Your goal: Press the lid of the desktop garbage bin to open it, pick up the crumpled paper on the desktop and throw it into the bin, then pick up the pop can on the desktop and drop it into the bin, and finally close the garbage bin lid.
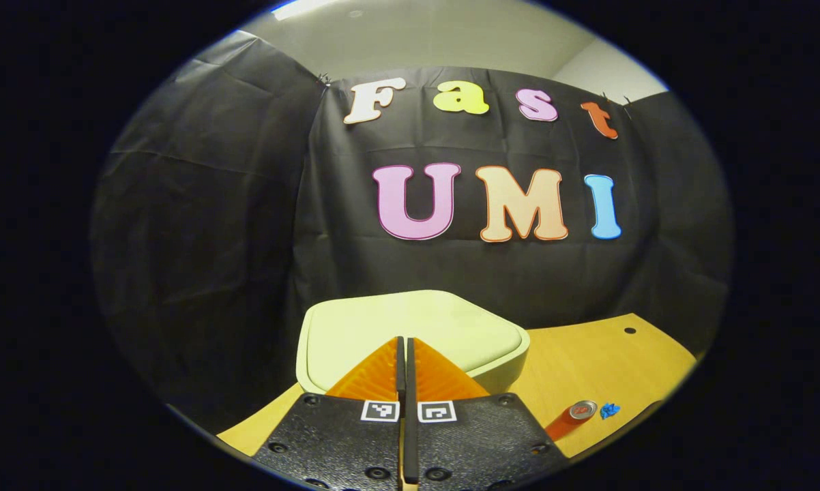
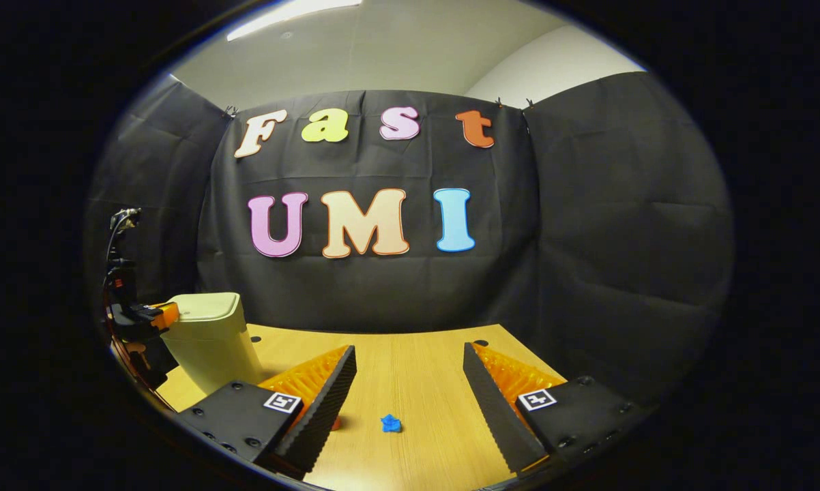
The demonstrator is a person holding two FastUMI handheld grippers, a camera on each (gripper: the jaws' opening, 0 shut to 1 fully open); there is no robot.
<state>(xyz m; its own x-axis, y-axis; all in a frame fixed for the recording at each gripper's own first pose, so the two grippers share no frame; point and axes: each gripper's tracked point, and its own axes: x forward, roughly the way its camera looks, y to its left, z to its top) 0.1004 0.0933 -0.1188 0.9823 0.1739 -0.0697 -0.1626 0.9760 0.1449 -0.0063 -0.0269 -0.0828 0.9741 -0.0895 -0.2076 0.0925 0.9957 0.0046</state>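
The pale green bin (image 1: 410,327) stands right in front of my left gripper (image 1: 405,342), its lid down. That gripper's fingers are shut together with nothing between them, tips over the lid's near edge. An orange pop can (image 1: 572,417) lies on the table to the right, and a small blue crumpled paper (image 1: 609,410) sits beside it. In the right gripper view, my right gripper (image 2: 408,365) is open above the table, with the blue paper (image 2: 390,423) between and below its fingers. The bin (image 2: 209,337) stands at the left, where the left gripper (image 2: 147,317) meets the lid's edge.
The wooden table (image 2: 410,354) runs back to the black cloth wall and has small dark holes near its far edge. A sliver of orange (image 2: 335,424), likely the can, peeks from behind my right gripper's left finger.
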